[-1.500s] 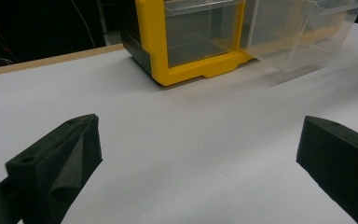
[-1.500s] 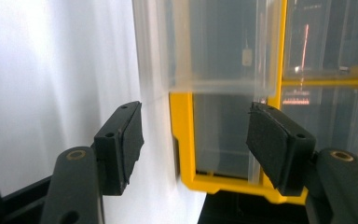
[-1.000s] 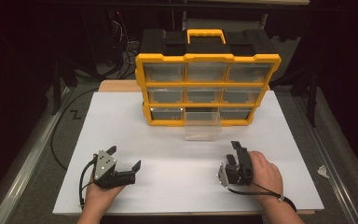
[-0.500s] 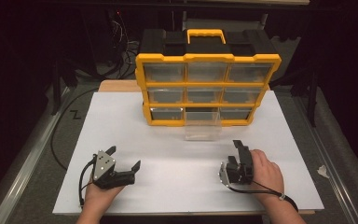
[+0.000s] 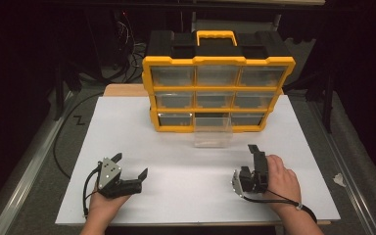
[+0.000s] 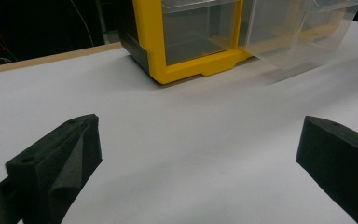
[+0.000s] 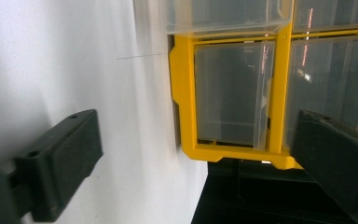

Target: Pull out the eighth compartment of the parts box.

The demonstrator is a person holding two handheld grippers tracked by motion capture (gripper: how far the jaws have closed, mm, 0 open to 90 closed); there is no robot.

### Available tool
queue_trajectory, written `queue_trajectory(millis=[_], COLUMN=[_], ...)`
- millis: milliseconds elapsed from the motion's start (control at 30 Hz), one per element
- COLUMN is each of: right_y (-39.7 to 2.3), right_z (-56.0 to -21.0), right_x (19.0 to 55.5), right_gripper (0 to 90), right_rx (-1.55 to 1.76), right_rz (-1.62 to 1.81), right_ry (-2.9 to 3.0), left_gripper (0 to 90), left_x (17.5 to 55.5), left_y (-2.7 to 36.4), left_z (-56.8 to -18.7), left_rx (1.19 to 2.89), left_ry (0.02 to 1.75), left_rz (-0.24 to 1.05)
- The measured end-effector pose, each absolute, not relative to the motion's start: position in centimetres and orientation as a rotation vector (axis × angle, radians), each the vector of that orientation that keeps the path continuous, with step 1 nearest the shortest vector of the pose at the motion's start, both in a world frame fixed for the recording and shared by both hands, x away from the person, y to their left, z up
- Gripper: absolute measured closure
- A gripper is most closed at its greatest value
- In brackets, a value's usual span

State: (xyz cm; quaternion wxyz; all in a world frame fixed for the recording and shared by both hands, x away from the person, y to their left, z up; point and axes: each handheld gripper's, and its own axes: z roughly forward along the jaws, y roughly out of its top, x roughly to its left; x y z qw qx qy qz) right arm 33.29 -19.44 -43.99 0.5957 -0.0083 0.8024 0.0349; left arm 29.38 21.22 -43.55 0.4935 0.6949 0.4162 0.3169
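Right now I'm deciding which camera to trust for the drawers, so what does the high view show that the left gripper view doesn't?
High view: the whole yellow-framed organiser with nine clear drawers, its yellow carry handle, both hands, and the right tongs.

Left gripper view: a close look between the open left tongs at the organiser's bottom corner.

Both: the white table sheet and the clear bottom-middle drawer pulled out.

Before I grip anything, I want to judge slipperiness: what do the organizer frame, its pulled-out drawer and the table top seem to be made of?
Organizer frame: looks like moulded yellow plastic, smooth with a slight sheen at its edges. Pulled-out drawer: clear, glossy plastic, since the surface shows through its walls. Table top: matt white sheet, perhaps laminate or paper over a wooden board, whose tan edge shows at the back.
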Motion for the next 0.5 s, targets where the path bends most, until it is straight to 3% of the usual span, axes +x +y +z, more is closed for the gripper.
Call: queue_trajectory(millis=[500], right_y=[-19.64], right_z=[-44.09], right_x=[33.22], right_gripper=[0.7], right_rx=[0.004], right_rz=[0.097], right_ry=[1.878], left_gripper=[0.8], left_x=[29.39], left_y=[21.21], left_z=[-43.57], left_rx=[1.686], left_ry=[1.013], left_rz=[0.768])
